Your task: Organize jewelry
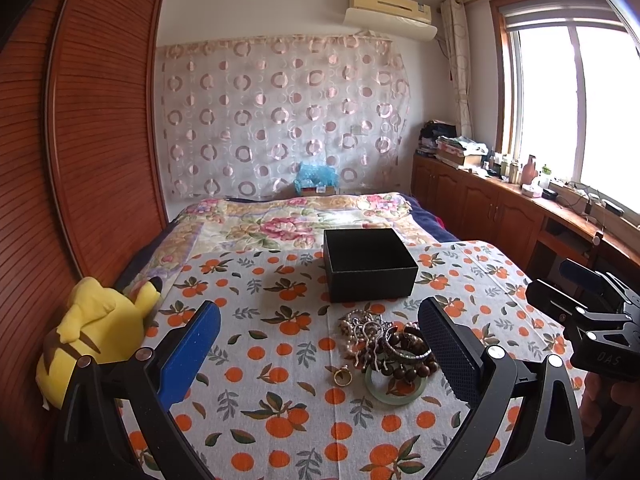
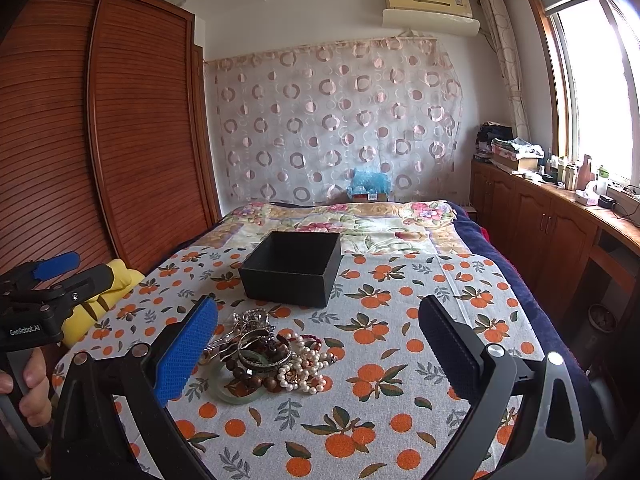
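A tangled pile of jewelry lies on an orange-print cloth: pearl strands, dark wooden beads, metal bangles, a pale green jade bangle and a gold ring. Behind it stands an open, empty black box. My left gripper is open, hovering near the pile with nothing held. My right gripper is open too, its blue pad beside the pile. Each gripper shows at the edge of the other's view.
A yellow plush toy lies at the cloth's left edge by the wooden wardrobe. A floral quilt covers the bed beyond the box. Wooden cabinets with clutter run along the right under the window. A hand grips the left handle.
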